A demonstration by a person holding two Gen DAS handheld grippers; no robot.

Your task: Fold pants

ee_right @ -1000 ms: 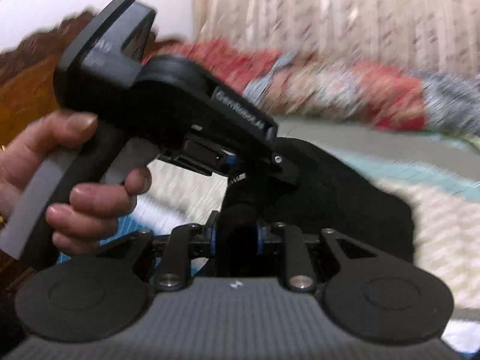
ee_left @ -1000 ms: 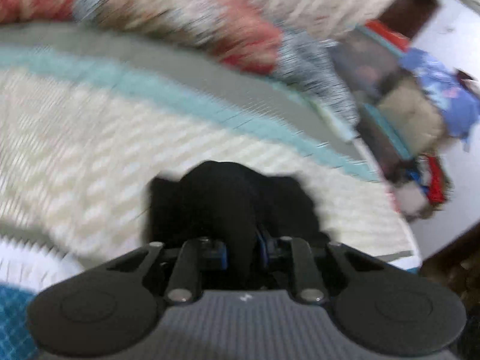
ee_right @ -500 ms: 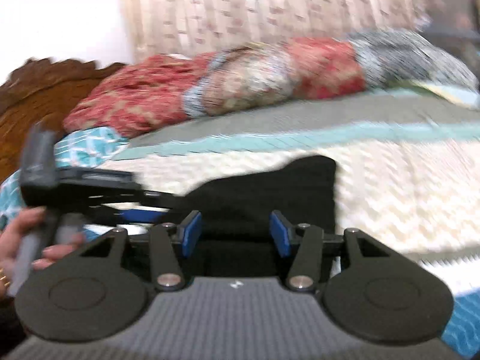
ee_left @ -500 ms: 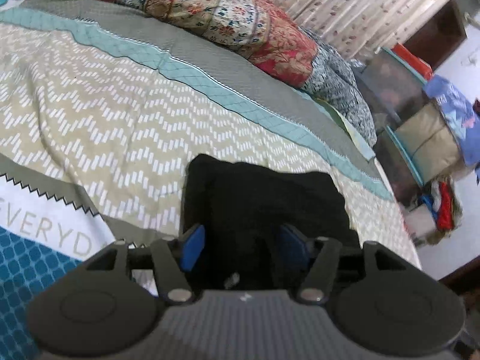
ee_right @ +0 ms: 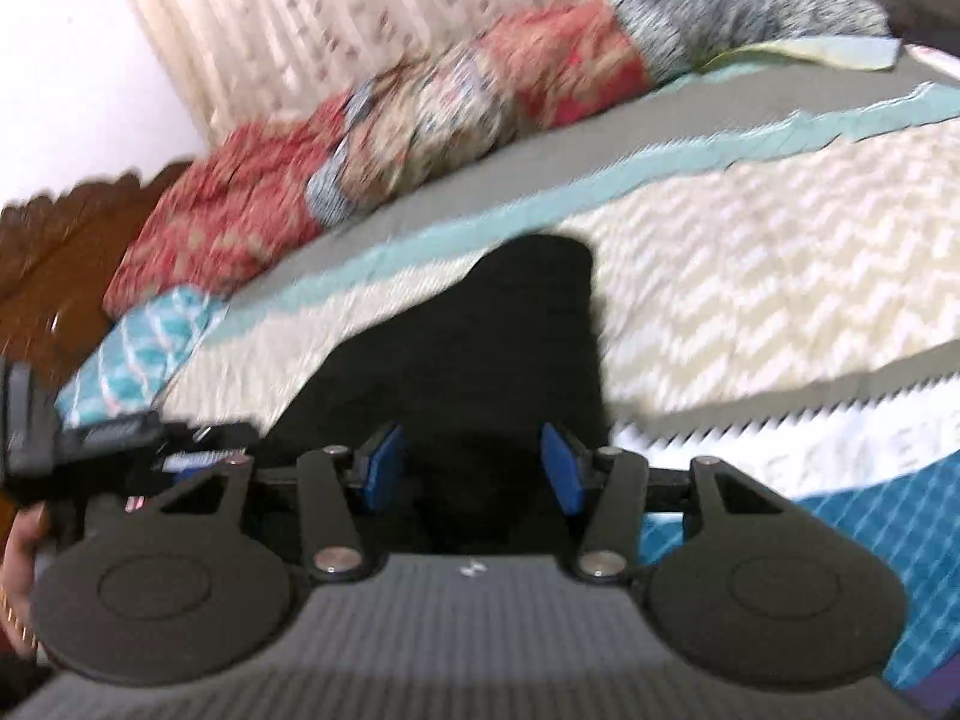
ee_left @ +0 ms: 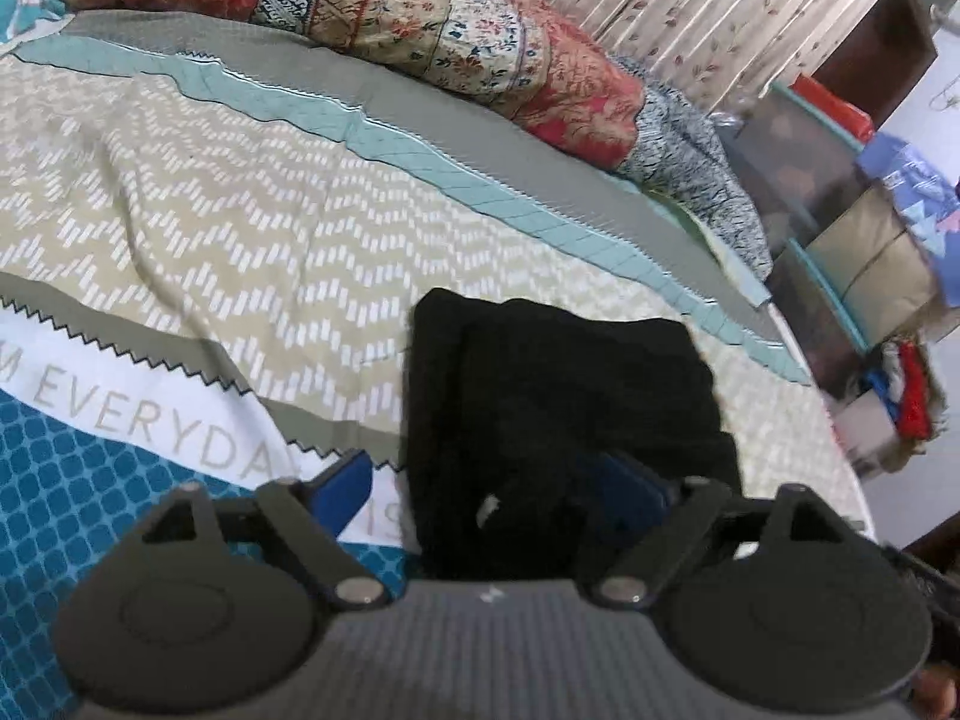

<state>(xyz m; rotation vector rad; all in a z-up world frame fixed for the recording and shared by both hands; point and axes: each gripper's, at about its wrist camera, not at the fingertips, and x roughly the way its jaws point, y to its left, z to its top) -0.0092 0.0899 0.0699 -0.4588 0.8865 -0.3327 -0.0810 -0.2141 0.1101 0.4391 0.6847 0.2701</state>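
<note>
The black pants (ee_left: 558,396) lie folded in a flat rectangle on the patterned bedspread (ee_left: 210,228). My left gripper (ee_left: 486,486) is open just above their near edge, its blue pads spread wide and holding nothing. In the right wrist view the pants (ee_right: 480,354) show as a dark folded shape. My right gripper (ee_right: 471,468) is open over their near end, empty. The left gripper (ee_right: 90,444) shows at the left edge of that view.
A red patterned quilt (ee_left: 456,30) and a blue-grey blanket (ee_left: 690,150) lie rolled along the far side of the bed. Storage boxes and clothes (ee_left: 858,252) stand off the bed's right edge. A wooden headboard (ee_right: 54,264) is at the left.
Both grippers were shut on the raised pants a second ago. They have opened and let go, and the pants now lie flat on the bed. Both grippers have drawn back a little.
</note>
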